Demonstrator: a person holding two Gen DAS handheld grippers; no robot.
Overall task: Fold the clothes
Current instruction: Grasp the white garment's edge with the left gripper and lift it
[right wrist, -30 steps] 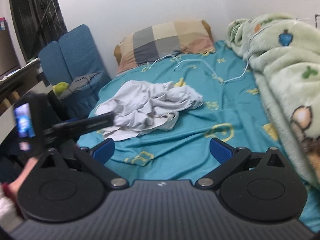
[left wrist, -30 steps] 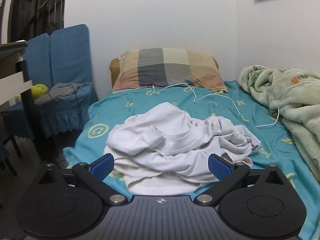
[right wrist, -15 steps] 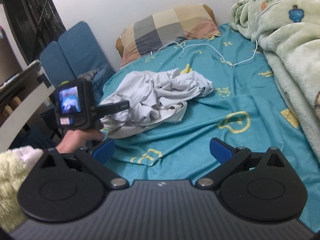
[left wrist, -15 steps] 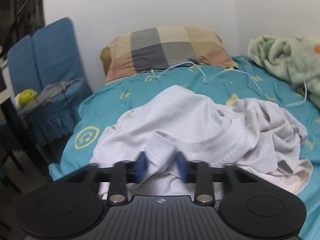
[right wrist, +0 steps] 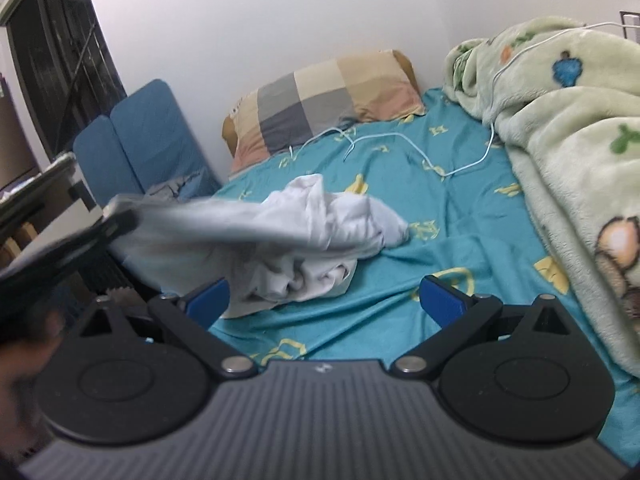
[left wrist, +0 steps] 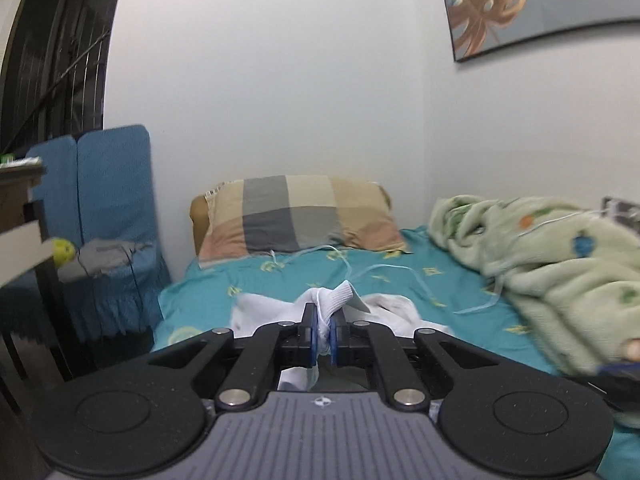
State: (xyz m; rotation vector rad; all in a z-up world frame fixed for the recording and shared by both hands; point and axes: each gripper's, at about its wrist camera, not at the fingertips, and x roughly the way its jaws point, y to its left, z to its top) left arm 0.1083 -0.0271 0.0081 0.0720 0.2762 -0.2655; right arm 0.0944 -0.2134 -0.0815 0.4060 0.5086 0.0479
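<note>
A crumpled white garment (right wrist: 320, 236) lies on the teal bedsheet (right wrist: 460, 240) in the middle of the bed. My left gripper (left wrist: 324, 338) is shut on a fold of the white garment (left wrist: 332, 304), which sticks up between its blue pads. In the right wrist view that left gripper (right wrist: 120, 220) appears blurred at the left, pulling a stretch of the cloth up and leftward. My right gripper (right wrist: 326, 300) is open just above the sheet, in front of the garment's near edge, with nothing between its fingers.
A checked pillow (left wrist: 296, 216) leans at the head of the bed. A green fleece blanket (right wrist: 572, 152) is piled along the right side. A white cable (right wrist: 400, 140) runs across the sheet. A blue chair (left wrist: 108, 216) and desk edge (left wrist: 24, 232) stand left of the bed.
My left gripper closed on the garment and lifted a fold of it up and toward the left. My right gripper stayed open and shifted slightly closer to the cloth.
</note>
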